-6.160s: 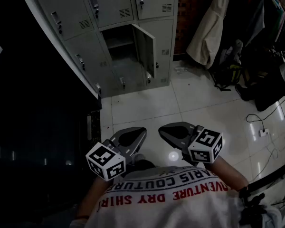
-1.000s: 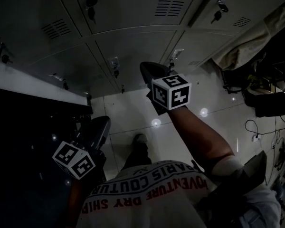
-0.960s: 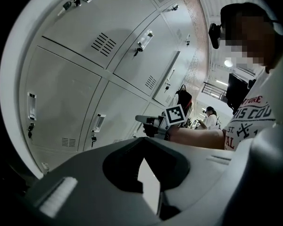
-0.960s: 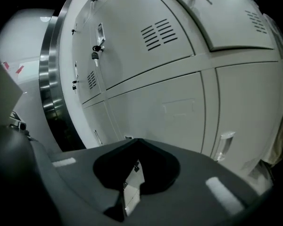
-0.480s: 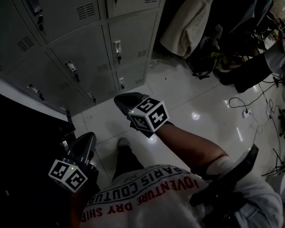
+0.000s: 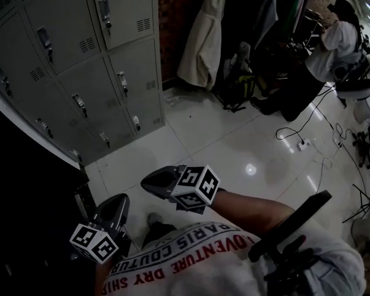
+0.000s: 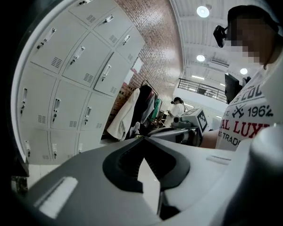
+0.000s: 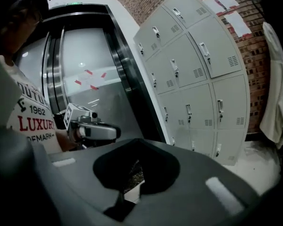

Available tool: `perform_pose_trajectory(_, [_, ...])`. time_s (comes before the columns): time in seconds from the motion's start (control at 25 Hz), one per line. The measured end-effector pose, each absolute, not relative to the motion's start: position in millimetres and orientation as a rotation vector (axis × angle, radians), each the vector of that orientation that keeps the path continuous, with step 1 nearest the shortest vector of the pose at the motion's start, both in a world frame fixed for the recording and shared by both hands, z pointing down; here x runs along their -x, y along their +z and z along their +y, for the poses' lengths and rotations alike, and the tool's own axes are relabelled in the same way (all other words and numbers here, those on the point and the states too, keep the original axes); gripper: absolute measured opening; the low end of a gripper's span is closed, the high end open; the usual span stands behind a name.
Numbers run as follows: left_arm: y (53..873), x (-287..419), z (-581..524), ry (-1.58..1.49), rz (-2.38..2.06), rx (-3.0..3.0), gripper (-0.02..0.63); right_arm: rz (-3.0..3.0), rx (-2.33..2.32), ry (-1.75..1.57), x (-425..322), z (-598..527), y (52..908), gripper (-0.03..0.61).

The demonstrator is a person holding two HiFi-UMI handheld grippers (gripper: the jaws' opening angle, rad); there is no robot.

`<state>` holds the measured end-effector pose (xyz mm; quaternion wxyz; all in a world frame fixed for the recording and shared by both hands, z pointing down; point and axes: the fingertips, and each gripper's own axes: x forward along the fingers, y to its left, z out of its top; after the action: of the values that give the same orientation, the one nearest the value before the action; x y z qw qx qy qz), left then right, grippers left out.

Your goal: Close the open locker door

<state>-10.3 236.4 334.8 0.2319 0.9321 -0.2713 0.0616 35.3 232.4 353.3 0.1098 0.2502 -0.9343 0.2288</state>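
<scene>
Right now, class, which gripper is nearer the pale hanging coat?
Right. The right gripper reaches forward, well short of the coat; the left gripper sits further back and left.

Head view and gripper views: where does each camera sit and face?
Head view: on the head, looking down at the lockers and floor; shirt, left gripper, right gripper show.
Left gripper view: along its shut fingers; lockers left, right gripper ahead.
Right gripper view: along its shut fingers; left gripper, then lockers rightward.
All three share the lockers.

Grey locker door (image 6: 95,91), shut and flush.
</scene>
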Motion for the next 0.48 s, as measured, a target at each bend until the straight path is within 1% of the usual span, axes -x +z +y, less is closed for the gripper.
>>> perform_pose_trajectory(0.2, [314.3,0.3,260.7,0.203,-0.684,-2.629,0.005,-2.851,-0.644,0.619,-25.3,278.1,305.3,-0.003])
perform_pose_trajectory(0.48, [308.7,0.3,279.9,0.224,-0.606,-2.656,0.005,-2.861,-0.723,0.608,-18.0,292.6,293.5,-0.003])
